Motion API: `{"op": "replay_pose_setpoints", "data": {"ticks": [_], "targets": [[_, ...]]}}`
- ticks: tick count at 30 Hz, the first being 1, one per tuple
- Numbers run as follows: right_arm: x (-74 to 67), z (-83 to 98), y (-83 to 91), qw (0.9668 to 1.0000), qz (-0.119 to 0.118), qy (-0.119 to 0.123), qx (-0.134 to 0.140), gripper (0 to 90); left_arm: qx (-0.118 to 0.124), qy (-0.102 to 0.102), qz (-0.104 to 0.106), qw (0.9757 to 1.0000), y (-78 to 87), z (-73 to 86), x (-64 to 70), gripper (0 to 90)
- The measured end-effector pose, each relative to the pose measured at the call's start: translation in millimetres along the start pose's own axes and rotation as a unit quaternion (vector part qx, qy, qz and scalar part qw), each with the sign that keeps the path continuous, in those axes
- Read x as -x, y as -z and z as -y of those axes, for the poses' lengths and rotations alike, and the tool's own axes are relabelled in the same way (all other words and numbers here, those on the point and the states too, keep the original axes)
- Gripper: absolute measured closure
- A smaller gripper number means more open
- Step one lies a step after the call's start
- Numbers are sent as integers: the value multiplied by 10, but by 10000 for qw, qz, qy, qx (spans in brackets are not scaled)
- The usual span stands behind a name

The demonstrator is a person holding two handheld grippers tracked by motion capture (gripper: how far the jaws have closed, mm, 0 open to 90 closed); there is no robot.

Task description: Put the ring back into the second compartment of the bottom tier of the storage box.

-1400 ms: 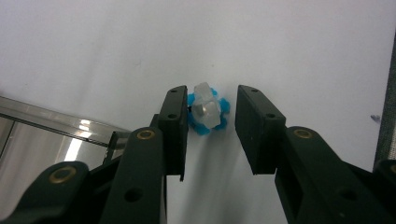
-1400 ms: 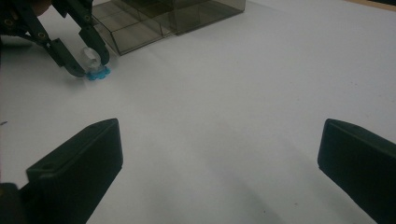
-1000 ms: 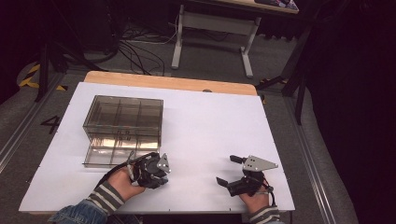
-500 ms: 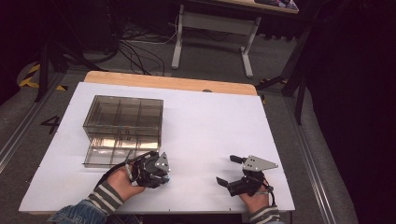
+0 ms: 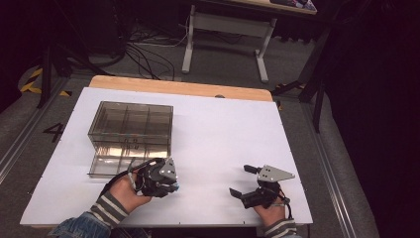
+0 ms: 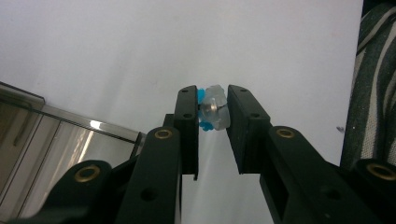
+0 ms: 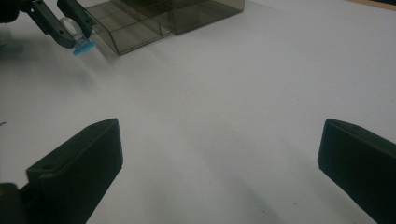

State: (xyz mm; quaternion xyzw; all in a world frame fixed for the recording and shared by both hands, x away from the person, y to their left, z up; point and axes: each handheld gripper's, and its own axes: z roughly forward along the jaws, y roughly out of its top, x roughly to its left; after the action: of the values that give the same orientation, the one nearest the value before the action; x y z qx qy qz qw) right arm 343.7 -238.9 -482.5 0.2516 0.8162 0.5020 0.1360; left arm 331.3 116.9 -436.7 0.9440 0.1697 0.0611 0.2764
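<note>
Clear-blue piece between left gripper tips

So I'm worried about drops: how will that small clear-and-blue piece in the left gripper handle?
The clear-and-blue piece looks tiny and probably light. Its glossy rounded plastic suggests it may be slippery and could twist out, since the left gripper pinches it only at the jaw tips. If dropped, it might roll across the smooth white table.

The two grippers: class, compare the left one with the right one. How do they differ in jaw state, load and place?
The left gripper has its jaws close together; the right gripper has them wide apart. The left one holds a small clear and blue piece; the right one holds nothing. The left one is beside the smoky plastic box; the right one is over bare table. Both are black and hand-held.
</note>
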Motion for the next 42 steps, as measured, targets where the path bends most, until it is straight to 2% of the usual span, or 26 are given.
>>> {"op": "replay_pose_setpoints", "data": {"ticks": [8,28,42], "targets": [[0,0,0,10000,-2,8,2,7,65,-28,-65,10000,59,0,-4,746],[-1,0,1,10000,-5,12,4,7,299,141,-303,9990,288,53,-84,746],[-1,0,1,10000,-6,10,4,7,376,217,-397,9983,359,76,-121,746]]}}
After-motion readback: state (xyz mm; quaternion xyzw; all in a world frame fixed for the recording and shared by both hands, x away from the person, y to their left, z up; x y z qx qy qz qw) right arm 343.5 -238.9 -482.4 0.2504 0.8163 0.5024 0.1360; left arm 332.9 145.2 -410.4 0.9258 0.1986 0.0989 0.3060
